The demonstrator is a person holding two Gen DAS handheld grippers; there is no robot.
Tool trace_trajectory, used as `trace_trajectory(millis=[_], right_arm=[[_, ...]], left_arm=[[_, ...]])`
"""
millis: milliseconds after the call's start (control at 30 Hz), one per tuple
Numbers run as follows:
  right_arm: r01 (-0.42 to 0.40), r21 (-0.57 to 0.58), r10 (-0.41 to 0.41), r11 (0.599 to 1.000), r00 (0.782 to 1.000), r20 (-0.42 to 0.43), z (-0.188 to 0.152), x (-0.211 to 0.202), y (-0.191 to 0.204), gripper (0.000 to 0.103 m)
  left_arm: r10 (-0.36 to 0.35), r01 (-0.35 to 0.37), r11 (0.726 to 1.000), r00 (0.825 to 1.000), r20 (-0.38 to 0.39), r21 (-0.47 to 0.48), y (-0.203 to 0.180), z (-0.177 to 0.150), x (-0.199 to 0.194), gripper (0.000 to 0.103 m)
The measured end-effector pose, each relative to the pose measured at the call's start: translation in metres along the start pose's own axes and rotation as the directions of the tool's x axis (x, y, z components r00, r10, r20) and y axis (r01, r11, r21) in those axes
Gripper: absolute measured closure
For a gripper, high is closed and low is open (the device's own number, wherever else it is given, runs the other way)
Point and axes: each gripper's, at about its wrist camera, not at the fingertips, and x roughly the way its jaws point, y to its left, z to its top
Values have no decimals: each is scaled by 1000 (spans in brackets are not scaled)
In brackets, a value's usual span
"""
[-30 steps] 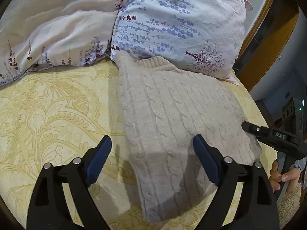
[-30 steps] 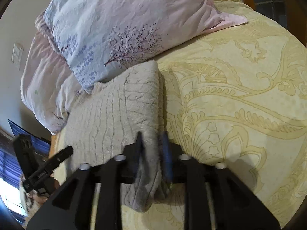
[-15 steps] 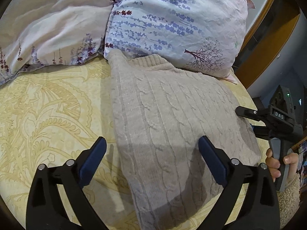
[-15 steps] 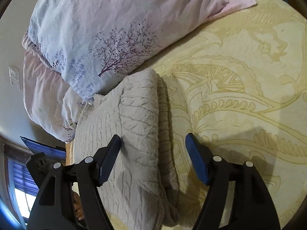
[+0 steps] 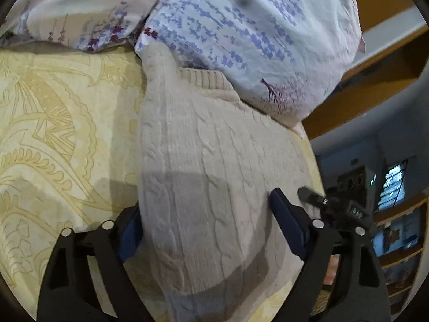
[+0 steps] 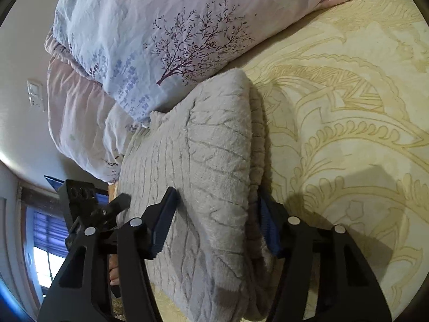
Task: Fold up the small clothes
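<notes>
A beige cable-knit sweater [image 5: 209, 166] lies folded lengthwise on the yellow patterned bedspread [image 5: 53, 134], its collar end against the pillows. My left gripper [image 5: 206, 222] is open, its jaws standing on either side of the sweater's near end, the left pad partly under the fabric edge. In the right wrist view the sweater [image 6: 203, 161] shows its folded edge. My right gripper [image 6: 214, 225] is open and straddles that folded edge. Each gripper shows in the other's view: the right one [image 5: 346, 209] and the left one [image 6: 91, 206].
Two floral pillows [image 5: 254, 26] lie at the head of the bed, touching the sweater's far end; they also show in the right wrist view [image 6: 161, 40]. The bedspread [image 6: 348, 107] stretches to the right. Wooden furniture [image 5: 375, 75] and shelves stand beyond the bed edge.
My right gripper let go of the sweater's folded edge and opened wide. Both grippers moved forward, so their jaws now straddle the sweater's near end.
</notes>
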Motion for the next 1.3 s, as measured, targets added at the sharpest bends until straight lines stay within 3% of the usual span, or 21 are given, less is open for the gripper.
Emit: trace_trajectory(millis=[133,200,300,400,567,733,933,1033,1133,1233,1300], right_arm=[[-25,-7,25,1000,1000,-15,-2,3,-1,58],[-32,-24,32,999,999,-8,-4,4,1,65],[-36,-38,36,999,999,17,-7,2,7,68],[-48,-54,50,997,998,37,-9,-1,16,70],[-70,-105,75,992,996,45,-16,5,46,71],[-75,-204,82,976,996,22,-27,31,84,71],[-36,-293,40,955,999,8,-44,74,116,71],[26,-272,-29,962,1000,-6,-47,94,113,66],[10,-222,-18,975,999,-36,-44,94,105,59],[17,-217,-19,976,1000,-5,-44,77,102,56],[22,-209,-12,978,999,46,-45,63,100,56]], left_arm=[[-9,9,1000,1000,7,-4,-1,0,1,32],[-1,1,1000,1000,22,19,-6,-2,-1,46],[-7,5,999,999,36,45,-10,-3,-8,60],[-27,26,999,999,33,43,-9,-2,-15,64],[-23,19,998,999,49,68,-3,-5,-44,65],[28,-36,996,996,89,81,16,-10,-88,65],[97,-102,994,991,93,42,61,-10,-118,63],[111,-108,993,992,62,-47,90,-14,-108,52],[98,-92,993,992,82,-67,97,-18,-110,46],[140,-135,990,980,141,-42,92,-22,-131,46],[187,-194,981,959,213,10,80,-28,-149,45]])
